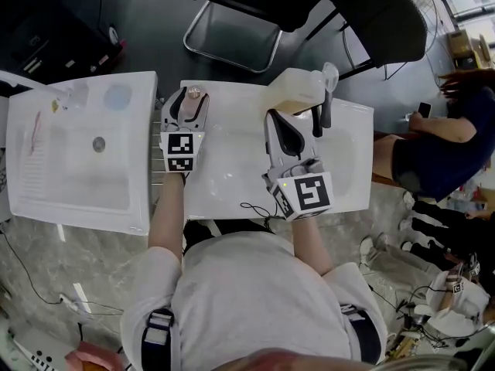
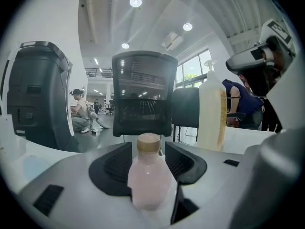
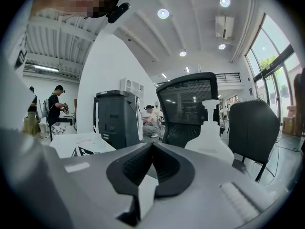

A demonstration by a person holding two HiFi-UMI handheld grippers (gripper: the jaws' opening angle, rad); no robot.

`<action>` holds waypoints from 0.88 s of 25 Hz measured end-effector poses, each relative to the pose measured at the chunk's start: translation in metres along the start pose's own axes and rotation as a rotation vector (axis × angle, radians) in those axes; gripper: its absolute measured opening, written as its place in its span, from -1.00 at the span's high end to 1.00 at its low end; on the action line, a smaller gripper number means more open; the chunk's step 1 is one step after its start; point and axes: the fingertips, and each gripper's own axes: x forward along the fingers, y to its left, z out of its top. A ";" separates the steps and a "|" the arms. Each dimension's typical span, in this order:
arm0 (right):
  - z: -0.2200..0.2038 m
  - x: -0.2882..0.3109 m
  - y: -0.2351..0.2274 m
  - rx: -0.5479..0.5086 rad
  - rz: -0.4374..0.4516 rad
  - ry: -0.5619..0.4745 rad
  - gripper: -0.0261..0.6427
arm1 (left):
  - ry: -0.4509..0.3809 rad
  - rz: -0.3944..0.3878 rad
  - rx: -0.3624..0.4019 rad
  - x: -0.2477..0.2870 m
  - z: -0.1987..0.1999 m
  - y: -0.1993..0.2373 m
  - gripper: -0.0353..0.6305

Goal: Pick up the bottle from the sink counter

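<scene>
A small bottle [image 1: 194,93] of pale pink liquid with a tan cap stands upright at the back of the white counter [image 1: 232,180]. My left gripper [image 1: 190,101] is around it, one jaw on each side. In the left gripper view the bottle [image 2: 148,182] fills the gap between the dark pads [image 2: 112,168], and the jaws stand wide, so I read them as open. My right gripper [image 1: 281,119] hovers over the counter's middle with nothing in it. Its fingertips [image 3: 150,149] meet in the right gripper view.
A large cream pump bottle [image 1: 298,91] stands at the counter's back right, just beyond the right gripper. A white sink basin [image 1: 77,161] lies to the left. An office chair [image 1: 240,22] stands behind the counter, and a seated person [image 1: 437,141] is at the right.
</scene>
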 end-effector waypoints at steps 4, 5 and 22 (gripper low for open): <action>-0.004 0.001 -0.007 0.002 -0.003 0.012 0.89 | -0.018 0.009 0.001 0.009 0.001 -0.004 0.28; -0.005 0.001 -0.008 0.003 -0.004 0.015 0.89 | -0.023 0.013 0.001 0.011 0.002 -0.004 0.28; -0.008 0.000 -0.009 -0.014 0.004 0.027 0.89 | -0.032 0.084 0.024 0.013 0.004 0.006 0.48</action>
